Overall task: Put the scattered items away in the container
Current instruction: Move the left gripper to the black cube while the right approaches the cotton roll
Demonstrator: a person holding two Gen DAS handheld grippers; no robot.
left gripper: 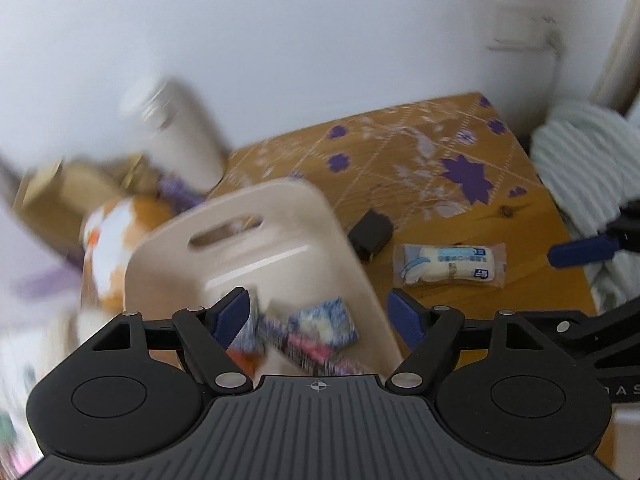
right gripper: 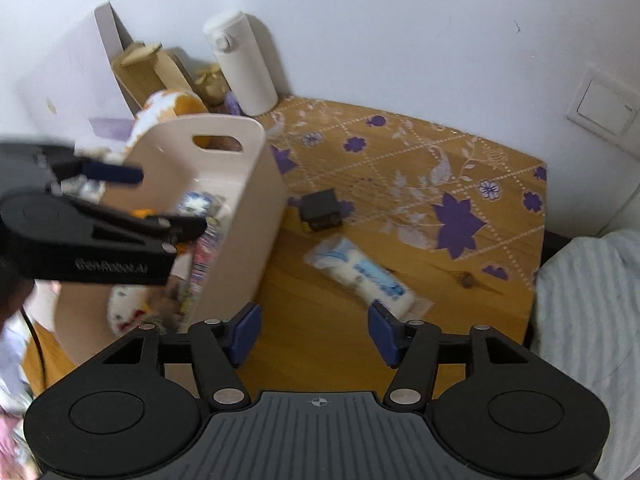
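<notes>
Container (right gripper: 224,184) holds packets; wrapped snack (right gripper: 364,272) lies beside.

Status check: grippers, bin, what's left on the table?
Left gripper open over beige bin. Right gripper open, empty. White packet, black box outside. Nothing blocking.

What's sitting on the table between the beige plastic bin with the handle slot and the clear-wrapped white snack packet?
A small black box lies between the beige bin and the snack packet, clearest in the right wrist view.
</notes>
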